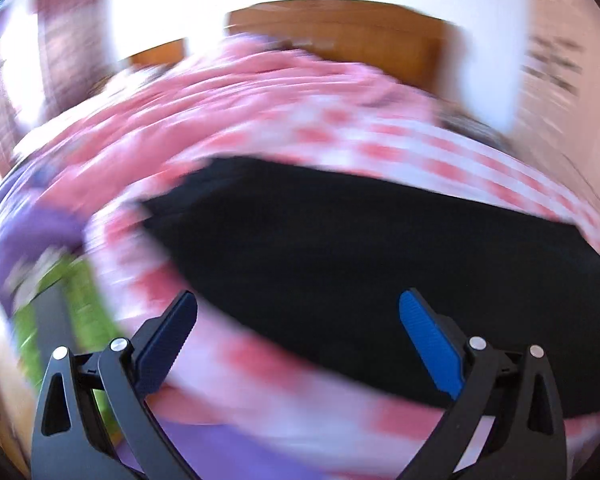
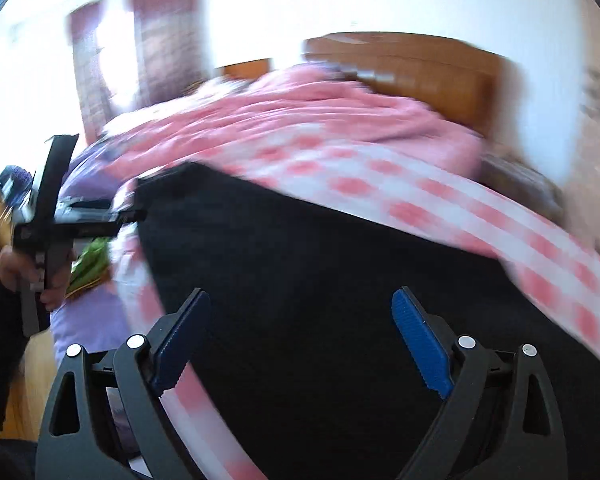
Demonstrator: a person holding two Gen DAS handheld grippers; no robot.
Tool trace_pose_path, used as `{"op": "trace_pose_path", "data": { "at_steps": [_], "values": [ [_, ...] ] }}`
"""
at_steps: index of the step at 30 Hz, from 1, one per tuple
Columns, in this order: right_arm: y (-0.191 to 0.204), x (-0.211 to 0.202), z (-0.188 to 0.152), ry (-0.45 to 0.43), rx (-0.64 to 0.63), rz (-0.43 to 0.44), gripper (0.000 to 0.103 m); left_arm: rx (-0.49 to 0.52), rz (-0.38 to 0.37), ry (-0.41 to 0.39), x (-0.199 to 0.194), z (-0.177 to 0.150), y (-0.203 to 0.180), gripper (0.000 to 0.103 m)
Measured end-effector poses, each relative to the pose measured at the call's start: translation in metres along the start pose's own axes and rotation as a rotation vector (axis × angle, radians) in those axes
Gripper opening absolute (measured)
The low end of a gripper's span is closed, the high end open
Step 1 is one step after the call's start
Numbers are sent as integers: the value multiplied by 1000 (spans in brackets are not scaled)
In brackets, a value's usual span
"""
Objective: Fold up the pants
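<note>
Lying flat on the pink-and-white checked bedspread are the black pants, seen as one dark slab with blurred outline; both views are smeared by motion. Left gripper is held above the near edge of the pants, its blue-padded fingers spread wide with nothing between them. Right gripper is likewise held over the pants, further onto the dark cloth, fingers spread apart and empty. Whether either touches the cloth cannot be told. From the right wrist view, the left gripper's handle is seen at the far-left corner of the pants, gripped by a hand in a dark sleeve. A wooden headboard is seen beyond the pants, at the far end of the bedspread. Purple fabric and something green are seen left of the pants, too blurred to identify
</note>
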State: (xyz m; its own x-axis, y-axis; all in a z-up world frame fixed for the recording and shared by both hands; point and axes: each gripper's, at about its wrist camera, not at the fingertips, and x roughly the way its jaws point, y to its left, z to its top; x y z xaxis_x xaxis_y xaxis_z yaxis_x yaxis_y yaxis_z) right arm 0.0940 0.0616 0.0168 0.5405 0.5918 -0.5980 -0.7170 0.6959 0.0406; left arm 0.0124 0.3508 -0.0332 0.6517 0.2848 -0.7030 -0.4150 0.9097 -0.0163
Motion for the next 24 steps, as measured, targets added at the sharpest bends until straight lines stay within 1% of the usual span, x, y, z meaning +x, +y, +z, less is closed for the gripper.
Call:
{"op": "trace_pose_path", "data": {
  "at_steps": [1, 2, 4, 5, 7, 8, 10, 11, 15, 16, 17, 18, 19, 20, 21, 23, 24],
  "values": [
    [24, 29, 15, 25, -53, 42, 90, -60, 35, 12, 7, 4, 33, 101],
    [40, 43, 24, 40, -77, 63, 90, -96, 43, 17, 7, 5, 53, 101],
    [81, 77, 40, 75, -138, 113, 90, -208, 50, 58, 18, 12, 98, 101],
    [99, 94, 48, 84, -168, 139, 88, -260, 41, 69, 21, 13, 116, 101],
    [135, 121, 61, 89, -226, 184, 85, -333, 34, 63, 23, 14, 140, 101],
    [150, 132, 65, 87, -253, 202, 82, -349, 61, 64, 23, 14, 150, 101],
    [181, 157, 77, 98, -311, 235, 78, -359, 155, 77, 29, 14, 155, 101],
    [193, 170, 80, 109, -332, 245, 73, -354, 207, 80, 30, 14, 159, 101],
    [215, 217, 88, 156, -359, 257, 67, -311, 245, 91, 33, 17, 165, 101],
    [219, 227, 89, 172, -363, 252, 67, -307, 241, 93, 34, 18, 166, 101],
    [221, 233, 91, 177, -368, 248, 64, -307, 238, 94, 35, 19, 166, 101],
    [222, 233, 94, 170, -370, 250, 54, -309, 235, 96, 37, 21, 167, 101],
    [221, 232, 98, 155, -360, 267, 48, -309, 228, 96, 42, 22, 170, 101],
    [218, 231, 101, 147, -348, 275, 36, -309, 218, 97, 44, 23, 169, 101],
    [216, 230, 103, 136, -337, 274, 28, -310, 204, 96, 45, 24, 169, 101],
    [209, 223, 104, 112, -315, 298, 23, -322, 151, 83, 47, 27, 168, 100],
    [209, 223, 102, 120, -318, 316, 22, -331, 123, 74, 47, 29, 166, 100]
  ]
}}
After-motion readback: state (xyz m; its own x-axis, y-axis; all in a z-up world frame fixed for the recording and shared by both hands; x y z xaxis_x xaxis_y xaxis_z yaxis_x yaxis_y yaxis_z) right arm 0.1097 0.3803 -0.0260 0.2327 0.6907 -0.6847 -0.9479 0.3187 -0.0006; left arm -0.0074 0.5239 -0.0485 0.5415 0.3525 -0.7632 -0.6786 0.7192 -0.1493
